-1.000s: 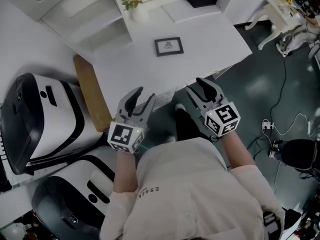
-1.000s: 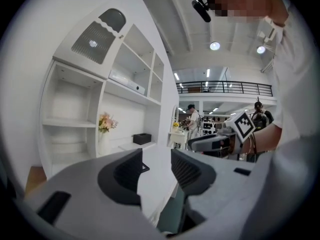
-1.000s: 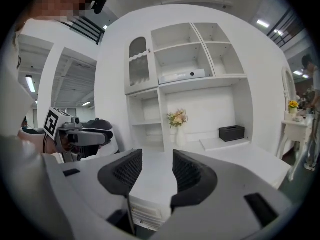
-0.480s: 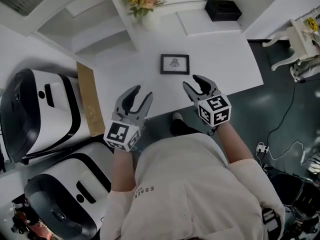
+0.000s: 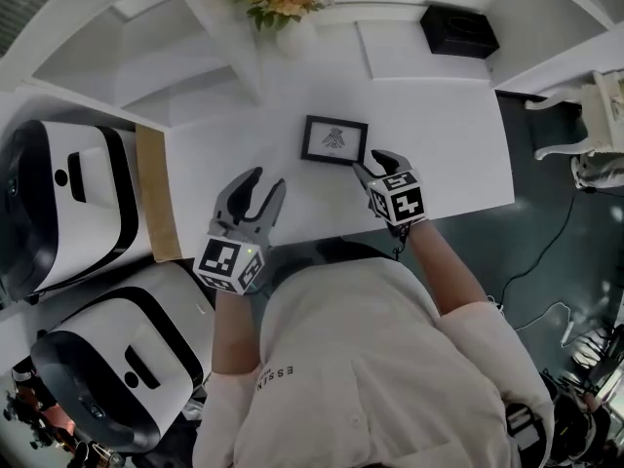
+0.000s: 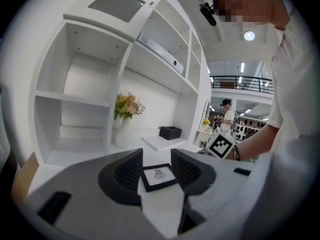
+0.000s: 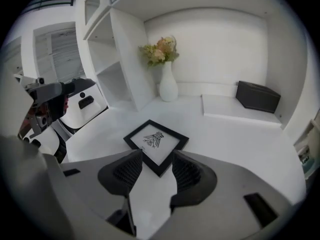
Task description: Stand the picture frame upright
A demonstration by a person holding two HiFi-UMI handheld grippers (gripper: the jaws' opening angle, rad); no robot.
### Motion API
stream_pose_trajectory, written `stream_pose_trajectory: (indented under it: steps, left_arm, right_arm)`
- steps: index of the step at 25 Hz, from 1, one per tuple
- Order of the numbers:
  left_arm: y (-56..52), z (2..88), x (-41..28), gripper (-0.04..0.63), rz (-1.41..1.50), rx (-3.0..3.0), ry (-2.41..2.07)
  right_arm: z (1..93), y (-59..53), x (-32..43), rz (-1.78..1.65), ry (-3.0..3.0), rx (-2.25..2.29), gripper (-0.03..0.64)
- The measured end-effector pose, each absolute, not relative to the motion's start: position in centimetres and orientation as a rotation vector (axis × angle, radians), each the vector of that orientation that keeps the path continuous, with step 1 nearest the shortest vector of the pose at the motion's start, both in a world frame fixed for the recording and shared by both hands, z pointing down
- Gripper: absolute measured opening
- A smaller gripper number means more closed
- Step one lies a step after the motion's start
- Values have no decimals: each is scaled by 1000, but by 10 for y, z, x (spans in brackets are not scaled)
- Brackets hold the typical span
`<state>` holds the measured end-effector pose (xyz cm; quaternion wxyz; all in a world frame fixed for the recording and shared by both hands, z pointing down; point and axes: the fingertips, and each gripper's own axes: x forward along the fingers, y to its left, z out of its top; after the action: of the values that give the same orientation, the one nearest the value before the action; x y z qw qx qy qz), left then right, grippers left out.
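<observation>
Near the middle of the white table, lying flat and face up: the picture frame, not yet stood up. Compared with a second ago, both pairs of tongs brought forward and lower. Right tongs now just beside the frame's near right corner, jaws apart, corner right in front of them but not clamped. Left tongs farther back, also apart and empty, pointed toward the frame. Approach probably almost finished on the right side; next, likely closing on the edge and tilting up.
</observation>
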<state>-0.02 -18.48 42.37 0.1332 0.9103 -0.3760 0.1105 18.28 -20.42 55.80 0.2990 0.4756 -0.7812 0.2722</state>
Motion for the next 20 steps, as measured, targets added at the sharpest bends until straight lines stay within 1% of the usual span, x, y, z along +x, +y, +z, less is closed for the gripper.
stream_pose_trajectory:
  steps: [6, 13, 16, 20]
  left_arm:
    - [-195, 448, 6, 158, 326, 2601, -1083]
    - [-198, 466, 7, 158, 360, 2563, -1098]
    - [-199, 467, 6, 158, 366, 2556, -1109]
    - [-198, 462, 5, 158, 336, 2566, -1121]
  right_arm:
    - [596, -226, 190, 817, -1992, 1223, 199]
    - [616, -242, 195, 921, -1912, 1204, 196]
    - [619, -245, 197, 963, -1880, 1208, 185]
    - [619, -246, 200, 992, -1856, 1219, 153]
